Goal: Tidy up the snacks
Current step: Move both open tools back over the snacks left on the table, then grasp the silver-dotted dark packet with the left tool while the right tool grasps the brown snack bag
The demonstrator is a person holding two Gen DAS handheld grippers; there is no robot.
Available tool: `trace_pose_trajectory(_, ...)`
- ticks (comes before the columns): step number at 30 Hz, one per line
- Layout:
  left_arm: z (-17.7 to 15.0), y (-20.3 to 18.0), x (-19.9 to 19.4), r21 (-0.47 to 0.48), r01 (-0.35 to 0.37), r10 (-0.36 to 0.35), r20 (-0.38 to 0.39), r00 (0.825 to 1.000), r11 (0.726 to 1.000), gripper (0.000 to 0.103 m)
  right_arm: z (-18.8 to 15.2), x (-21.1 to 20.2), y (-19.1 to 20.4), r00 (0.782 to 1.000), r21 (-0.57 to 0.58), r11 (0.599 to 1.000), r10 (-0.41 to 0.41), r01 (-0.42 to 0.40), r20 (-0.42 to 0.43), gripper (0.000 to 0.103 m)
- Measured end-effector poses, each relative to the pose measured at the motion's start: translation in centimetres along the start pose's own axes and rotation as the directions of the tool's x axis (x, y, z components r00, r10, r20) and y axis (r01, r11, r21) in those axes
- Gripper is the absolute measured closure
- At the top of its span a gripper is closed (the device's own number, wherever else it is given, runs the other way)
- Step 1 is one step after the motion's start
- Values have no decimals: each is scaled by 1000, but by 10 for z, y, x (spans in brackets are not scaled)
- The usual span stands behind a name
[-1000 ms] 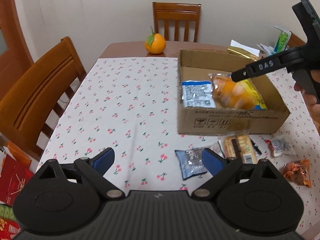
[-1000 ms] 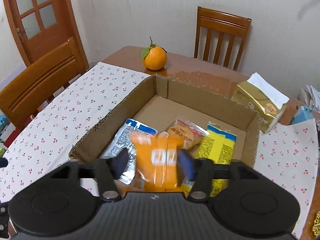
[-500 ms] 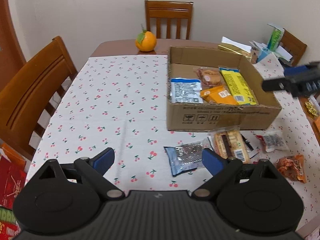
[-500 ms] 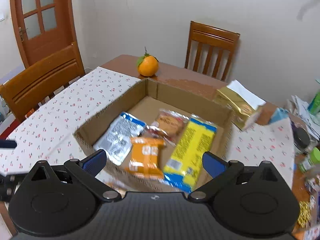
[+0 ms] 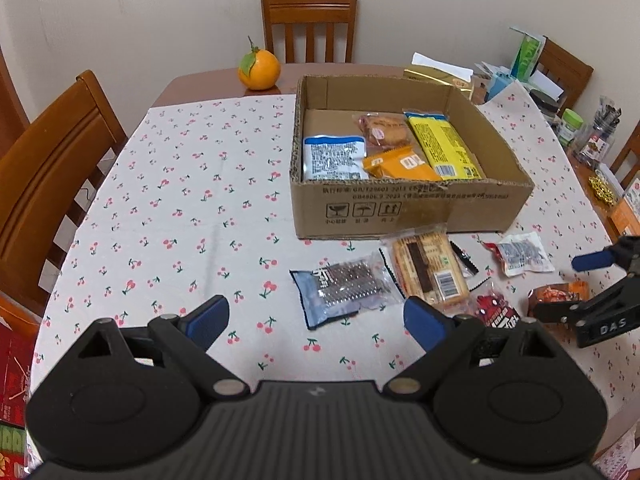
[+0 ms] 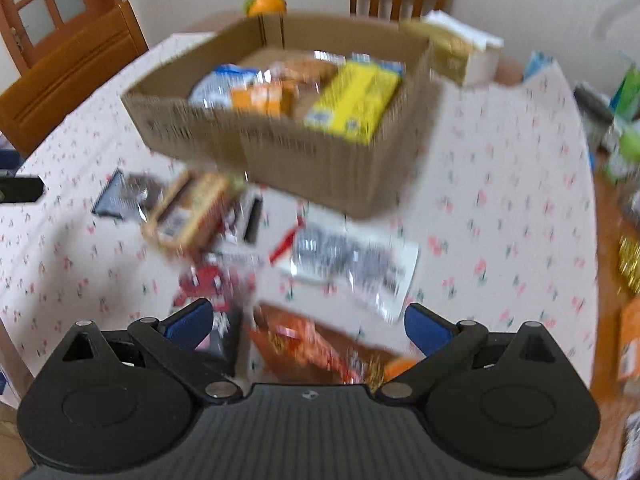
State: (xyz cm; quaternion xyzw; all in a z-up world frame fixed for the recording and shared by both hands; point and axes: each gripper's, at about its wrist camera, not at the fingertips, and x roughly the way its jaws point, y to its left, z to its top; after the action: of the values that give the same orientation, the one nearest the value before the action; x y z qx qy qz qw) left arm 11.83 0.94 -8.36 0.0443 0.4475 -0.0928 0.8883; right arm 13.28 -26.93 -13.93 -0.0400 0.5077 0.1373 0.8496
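Observation:
A cardboard box [image 5: 408, 208] on the cherry-print tablecloth holds a blue-white packet [image 5: 334, 158], an orange packet [image 5: 400, 164], a yellow packet [image 5: 442, 146] and a biscuit packet [image 5: 382, 126]. In front of the box lie a silver-blue packet [image 5: 344, 290], a brown biscuit pack [image 5: 428, 270], a red packet [image 5: 496, 308], a white-red packet [image 5: 522, 254] and an orange-brown packet [image 5: 556, 296]. My left gripper [image 5: 316, 322] is open and empty, low over the cloth. My right gripper [image 6: 306, 326] is open and empty, just above the orange-brown packet [image 6: 308, 350]; that view is blurred.
An orange fruit [image 5: 259, 69] sits at the table's far edge. A gold tissue pack [image 5: 438, 76] lies behind the box. Jars and boxes [image 5: 576, 128] crowd the right side. Wooden chairs [image 5: 48, 172] stand on the left and far sides.
My right gripper let go of the orange packet in the box, opened, and moved back and down to the loose snacks at the front right. My left gripper pulled back slightly.

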Motion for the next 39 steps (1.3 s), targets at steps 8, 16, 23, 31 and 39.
trace_pose_trajectory(8,-6,2,-1,-8,0,0,-17,1000,1000,9,5,20,2,999,-12,999,38,-38,-15,0)
trace_pose_trajectory(16,-6,7,14,19,35,-34,-42,999,999,9,-14,20,2,991,56,995,93,-88,-101,0)
trace_pose_trajectory(23,18,-1,58,142,95,-88,-49,995,985,9,-38,12,22,994,34,999,37,-33,-100,0)
trace_pose_trajectory(31,34,-14,104,222,209,-197,-77,977,952,10,-43,13,31,996,6,1000,-25,26,-86,0)
trace_pose_trajectory(39,24,-3,111,149,359,-331,-185,925,921,10,-43,13,30,997,18,999,-26,27,-78,0)
